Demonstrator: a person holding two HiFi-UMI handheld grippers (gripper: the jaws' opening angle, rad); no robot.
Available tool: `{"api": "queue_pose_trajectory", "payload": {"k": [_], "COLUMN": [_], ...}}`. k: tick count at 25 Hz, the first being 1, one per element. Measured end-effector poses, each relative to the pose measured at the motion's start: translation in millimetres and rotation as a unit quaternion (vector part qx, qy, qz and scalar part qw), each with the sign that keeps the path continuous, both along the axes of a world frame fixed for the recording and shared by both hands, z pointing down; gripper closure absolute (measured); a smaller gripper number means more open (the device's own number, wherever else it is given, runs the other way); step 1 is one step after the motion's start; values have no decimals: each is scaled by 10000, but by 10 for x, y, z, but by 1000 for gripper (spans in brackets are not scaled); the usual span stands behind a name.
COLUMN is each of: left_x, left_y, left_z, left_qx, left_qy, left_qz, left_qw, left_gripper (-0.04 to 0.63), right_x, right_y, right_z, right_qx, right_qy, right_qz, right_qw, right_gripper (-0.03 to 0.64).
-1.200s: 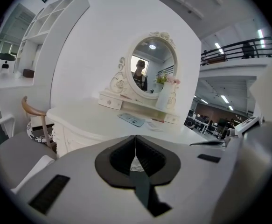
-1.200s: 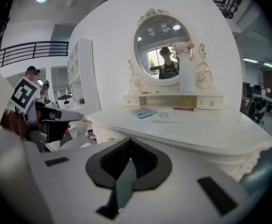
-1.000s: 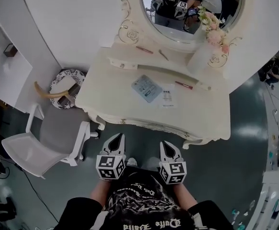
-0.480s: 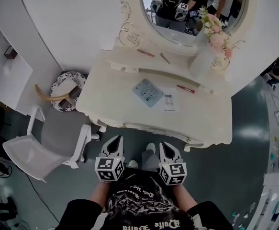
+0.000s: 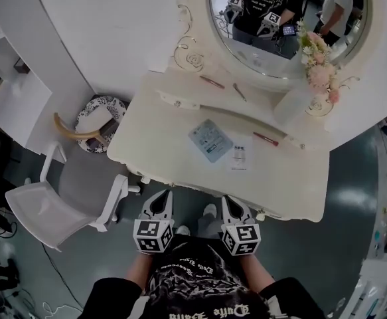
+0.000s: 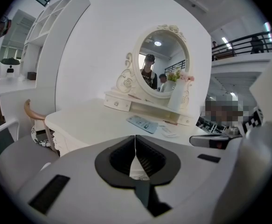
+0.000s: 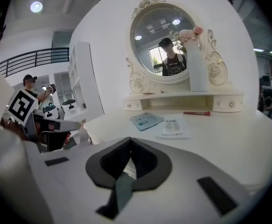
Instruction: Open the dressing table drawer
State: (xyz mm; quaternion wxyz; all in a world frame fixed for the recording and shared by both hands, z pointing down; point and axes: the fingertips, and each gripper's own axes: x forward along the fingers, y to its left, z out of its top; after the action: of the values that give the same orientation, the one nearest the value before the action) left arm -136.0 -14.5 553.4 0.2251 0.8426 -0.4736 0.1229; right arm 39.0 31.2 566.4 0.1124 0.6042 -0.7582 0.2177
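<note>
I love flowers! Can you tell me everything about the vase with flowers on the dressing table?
The vase is tall, plain white and smooth, maybe ceramic, and it stands upright. Pink and cream flowers with a few green leaves poke out of its top. It sits on the raised shelf at the back of the dressing table, toward the right side, in front of the round mirror and its curly frame. Nothing else seems to touch it.

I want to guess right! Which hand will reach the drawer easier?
Probably right: the right gripper faces the front of the dressing table squarely, while the left gripper sits nearer its corner. Both are shut, empty.
</note>
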Motion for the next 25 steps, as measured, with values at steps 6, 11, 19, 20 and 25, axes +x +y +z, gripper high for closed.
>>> {"api": "queue_pose_trajectory", "payload": {"k": [6, 11, 19, 20, 25], "left_x": [152, 264, 537, 584, 735], "left_y": [-248, -439, -675, -698, -790], "left_z": [-18, -31, -4, 3, 17], "left_qx": [35, -4, 4, -27, -197], "left_qy": [-172, -194, -256, -234, 0], "left_qz": [-113, -300, -412, -396, -471], "left_qw": [9998, 9994, 9988, 9989, 9987], "left_gripper": [578, 578, 578, 578, 578], "right_x": [103, 194, 435, 462, 597], "right_y": [-413, -699, -1031, -1058, -1112], "right_z": [-56, -104, -118, -146, -273], "right_qx": [118, 209, 310, 334, 408], "right_qy": [-37, 8, 8, 3, -94], "right_qz": [-309, -595, -839, -861, -888], "right_qw": [9994, 9980, 9960, 9957, 9952], "right_gripper": [606, 606, 606, 606, 606]}}
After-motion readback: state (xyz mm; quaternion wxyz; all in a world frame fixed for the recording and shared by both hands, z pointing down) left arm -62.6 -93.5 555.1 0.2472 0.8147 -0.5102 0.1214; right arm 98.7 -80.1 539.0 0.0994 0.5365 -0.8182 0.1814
